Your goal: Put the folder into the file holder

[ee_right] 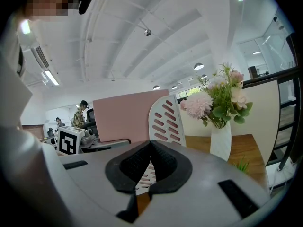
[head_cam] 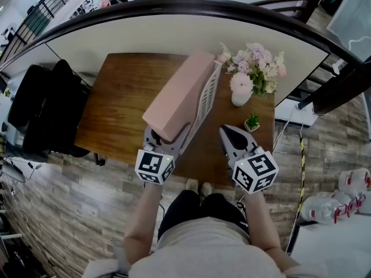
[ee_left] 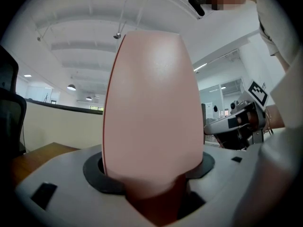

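The left tool [head_cam: 164, 138] is clamped on the near end of the pink folder [head_cam: 181, 92]. Its jaws stand fairly wide because the folder is thick, and in the left gripper view the pink cover fills the gap between them right down to the throat. The folder slants up and away from the tool over the wooden bench [head_cam: 119, 97], and its right face lies along the slotted white wall of the file holder [head_cam: 210, 97]. No view shows whether its lower edge already sits inside the holder or only leans on it. The right tool [head_cam: 228, 132] hangs just beside the holder's near end with its jaws together and nothing between them, and it does not touch the holder. The main risk, as I judge it, is the holder itself. It looks light and nothing steadies it, so a folder pressed in at this slant could push it sideways or tip it to the right. There a white vase [head_cam: 241, 97] of flowers [head_cam: 255, 62] and a small potted plant [head_cam: 252, 122] stand near enough to be knocked over. A second risk is the grip. The tool holds only one end of a long, bulky folder, so the far end could swing or sag, catch on the holder's rim and twist out of the jaws. Letting go before the bottom edge is seated could leave the folder to slide off onto the bench.
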The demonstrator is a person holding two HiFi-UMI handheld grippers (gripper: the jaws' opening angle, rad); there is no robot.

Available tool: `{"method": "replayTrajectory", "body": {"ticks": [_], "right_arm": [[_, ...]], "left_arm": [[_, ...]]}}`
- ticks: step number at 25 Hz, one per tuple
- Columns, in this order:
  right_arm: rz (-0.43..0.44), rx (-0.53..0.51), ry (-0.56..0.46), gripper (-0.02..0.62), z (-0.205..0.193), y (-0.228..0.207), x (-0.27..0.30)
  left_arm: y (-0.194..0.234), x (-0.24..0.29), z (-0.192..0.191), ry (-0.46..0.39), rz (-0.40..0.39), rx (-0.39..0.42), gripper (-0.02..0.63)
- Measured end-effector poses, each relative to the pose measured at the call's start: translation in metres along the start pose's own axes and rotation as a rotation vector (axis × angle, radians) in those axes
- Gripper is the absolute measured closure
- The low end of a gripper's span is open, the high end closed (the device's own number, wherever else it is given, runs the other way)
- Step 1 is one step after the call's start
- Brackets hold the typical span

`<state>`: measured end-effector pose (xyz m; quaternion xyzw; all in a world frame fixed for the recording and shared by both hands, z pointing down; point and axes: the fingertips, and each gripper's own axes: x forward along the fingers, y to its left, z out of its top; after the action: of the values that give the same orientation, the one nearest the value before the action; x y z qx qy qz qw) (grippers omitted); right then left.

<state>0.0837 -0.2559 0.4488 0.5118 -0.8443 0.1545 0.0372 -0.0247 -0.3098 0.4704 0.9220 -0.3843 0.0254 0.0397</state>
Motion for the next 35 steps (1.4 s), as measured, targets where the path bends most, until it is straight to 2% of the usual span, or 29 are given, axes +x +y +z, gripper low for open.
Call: {"method": "replayTrajectory", "body": {"ticks": [14,21,28,35], "right_arm": [[0.006,0.005,0.01,0.597,-0.005,0.006,0.0],[0.012,-0.002,0.007,0.597,-0.004,0.011,-0.002],[0.029,-0.013,0.002,0.597,-0.002,0.019,-0.003],[0.047,-0.026,-0.006,0.597,0.001,0.025,-0.006]], "left_arm": [[0.0,0.001,-0.009,0.035,0.001,-0.03,0.264],[0.0,-0.004,-0.003,0.034,0.007,-0.059,0.226],[0.002,-0.01,0.01,0.013,0.033,-0.078,0.161],[0.001,-0.023,0.015,0.012,0.063,-0.112,0.135]]}}
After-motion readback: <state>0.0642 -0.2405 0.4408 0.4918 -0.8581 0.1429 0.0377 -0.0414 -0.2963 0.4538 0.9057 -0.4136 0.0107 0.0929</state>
